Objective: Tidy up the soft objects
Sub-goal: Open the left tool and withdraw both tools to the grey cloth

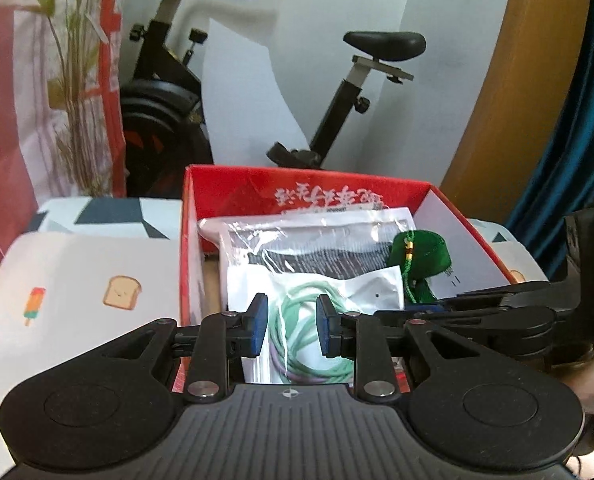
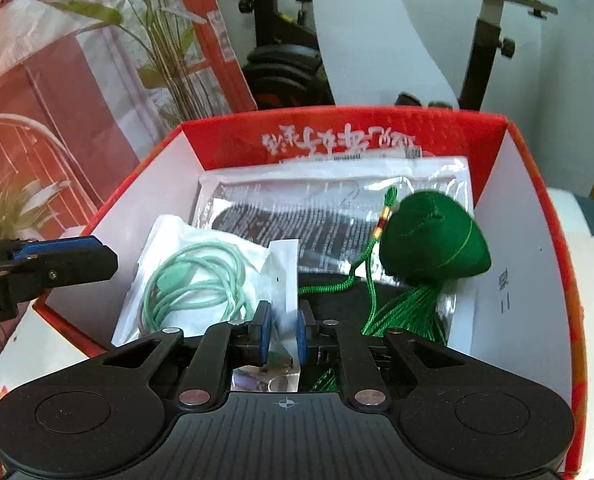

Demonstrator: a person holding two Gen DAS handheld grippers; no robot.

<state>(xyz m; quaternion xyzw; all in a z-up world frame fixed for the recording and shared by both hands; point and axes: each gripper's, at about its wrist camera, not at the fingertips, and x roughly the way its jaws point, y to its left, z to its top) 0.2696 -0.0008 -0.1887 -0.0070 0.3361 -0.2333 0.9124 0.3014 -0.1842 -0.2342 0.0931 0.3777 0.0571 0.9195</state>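
A red cardboard box (image 1: 297,174) (image 2: 337,114) holds a large clear packet (image 1: 317,248) (image 2: 317,208). It also holds a small clear bag with a coiled mint-green cable (image 1: 309,320) (image 2: 193,276) and a green tasselled pouch (image 1: 421,256) (image 2: 433,240). My left gripper (image 1: 291,326) (image 2: 97,258) hovers at the box's near left edge, open, with the cable bag lying beyond its pads. My right gripper (image 2: 284,332) (image 1: 417,310) is low inside the box. The cable bag's right edge stands between its blue pads, which sit slightly apart and do not pinch it.
The box rests on a white cloth (image 1: 77,292) printed with toast and a popsicle. Behind it stand an exercise bike (image 1: 353,92) (image 2: 289,60), a leafy plant (image 1: 77,80) (image 2: 165,40) and a red-and-white bag (image 2: 37,100). A blue curtain (image 1: 569,120) hangs at the right.
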